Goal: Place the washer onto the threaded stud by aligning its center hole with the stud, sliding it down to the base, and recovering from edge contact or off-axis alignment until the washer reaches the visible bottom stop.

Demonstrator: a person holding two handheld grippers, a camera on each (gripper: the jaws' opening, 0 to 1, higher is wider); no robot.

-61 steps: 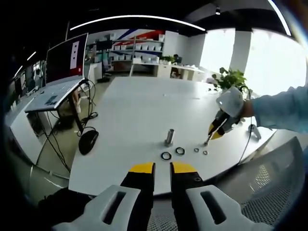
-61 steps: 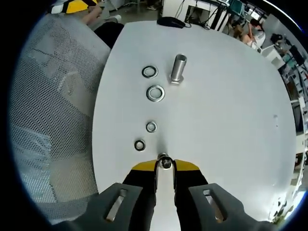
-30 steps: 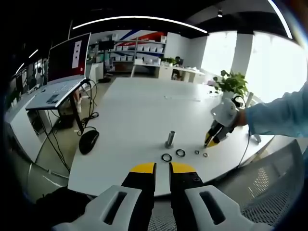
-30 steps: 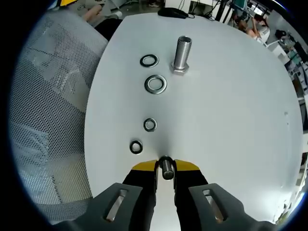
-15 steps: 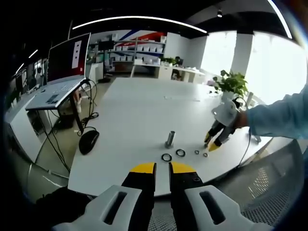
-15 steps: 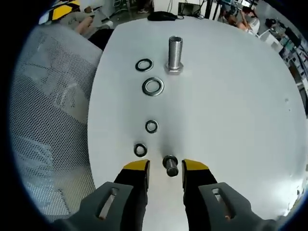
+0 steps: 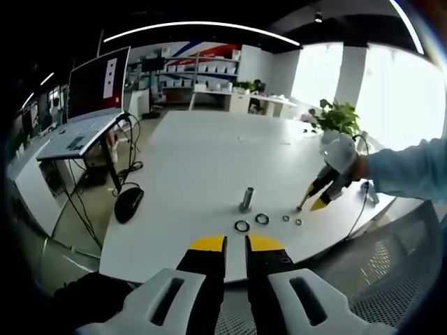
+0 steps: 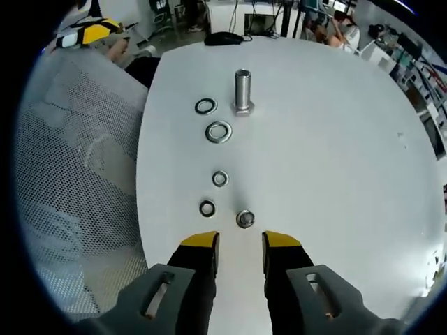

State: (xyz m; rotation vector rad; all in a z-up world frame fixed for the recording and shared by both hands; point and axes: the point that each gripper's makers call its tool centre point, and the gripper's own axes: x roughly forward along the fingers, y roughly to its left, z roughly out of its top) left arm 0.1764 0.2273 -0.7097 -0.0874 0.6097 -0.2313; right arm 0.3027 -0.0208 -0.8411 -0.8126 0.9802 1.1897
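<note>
White table (image 8: 335, 160): your right gripper (image 8: 240, 244) hangs spread and empty, left gripper (image 7: 235, 246) pressed together. Washers (image 8: 218, 132) lie flat beside the stud (image 8: 242, 91) (thin, stiff, light, likely slippery), so pinch one across its rim

Bare white table (image 8: 335, 160) lies right of the stud (image 8: 242, 91); 4 washers (image 8: 218, 132) crowd its left.
</note>
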